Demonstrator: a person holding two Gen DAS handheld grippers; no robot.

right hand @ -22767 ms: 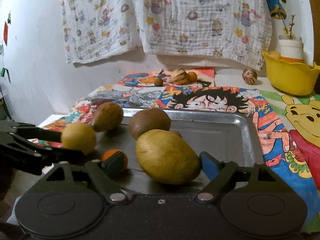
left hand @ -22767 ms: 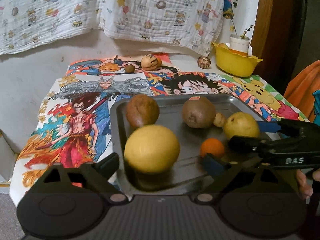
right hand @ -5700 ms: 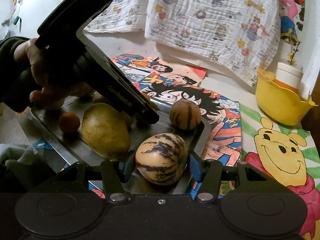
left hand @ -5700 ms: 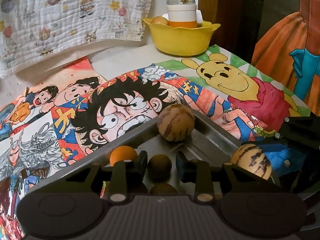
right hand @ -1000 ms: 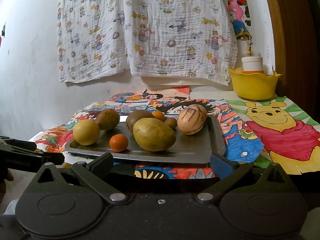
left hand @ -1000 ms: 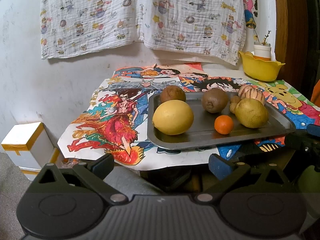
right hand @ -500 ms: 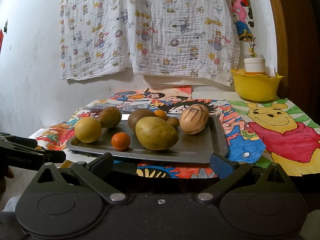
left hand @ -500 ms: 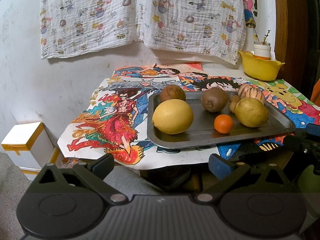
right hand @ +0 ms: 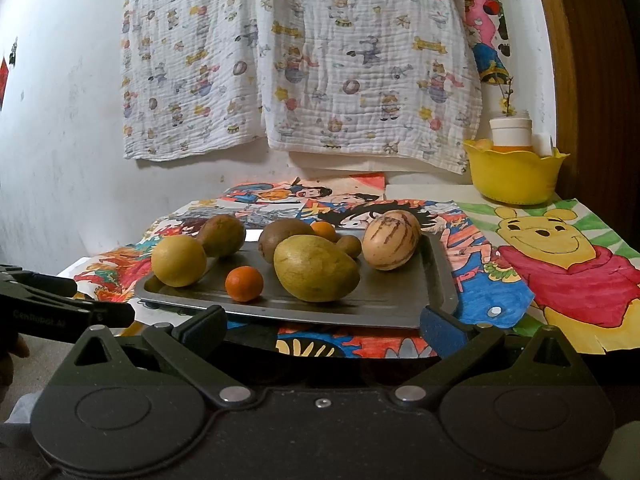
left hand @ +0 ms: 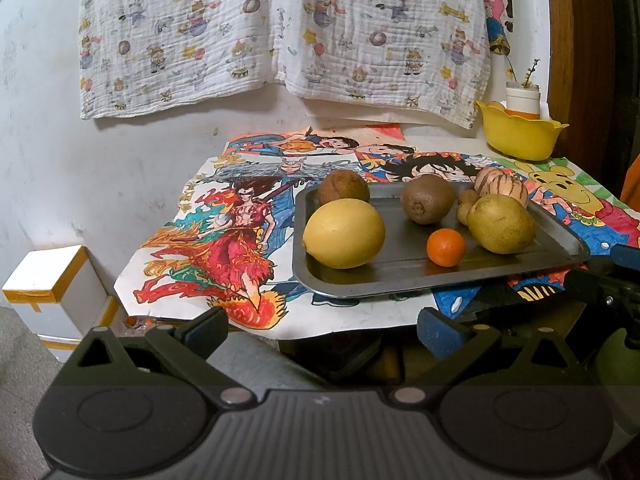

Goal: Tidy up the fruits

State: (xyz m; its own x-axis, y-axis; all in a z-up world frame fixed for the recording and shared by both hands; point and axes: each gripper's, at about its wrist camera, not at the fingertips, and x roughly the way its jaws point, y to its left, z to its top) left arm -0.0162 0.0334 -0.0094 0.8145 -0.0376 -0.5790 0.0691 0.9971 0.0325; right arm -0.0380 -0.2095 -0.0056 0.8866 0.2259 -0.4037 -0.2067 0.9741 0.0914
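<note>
Starting at the left of the left wrist view, the metal tray (left hand: 560, 236) has its near left corner out over the worktop's (left hand: 360, 316) front edge, resting on loose cartoon drawings (left hand: 224, 248). A knock there could tip the tray or slide it on the paper.

The big yellow citrus (left hand: 344, 233) sits in that near left corner with a brown round fruit (left hand: 343, 188) behind it. Being the heaviest fruit and nearest the overhang, it looks the likeliest to roll off.

Further right come the kiwi (left hand: 427, 199), the small orange (left hand: 446, 247) (round and free to run along the tray's ribs), the green-yellow pear-like fruit (left hand: 501, 223), and the striped melon-like fruit (left hand: 500, 186) at the far right. These last are crowded, so reaching for one may nudge its neighbour. The right wrist view also shows a second small orange (right hand: 324, 230) and a small brown fruit (right hand: 349, 245) tucked behind them, easy to miss.

All the fruit visible lies on the tray; I judge the sorting about finished.

The left claw (left hand: 320, 326) is spread wide and empty, held low before the worktop edge. The right claw (right hand: 322, 322) is likewise apart and empty, close under the tray's near rim, where a careless lift would catch it.
</note>
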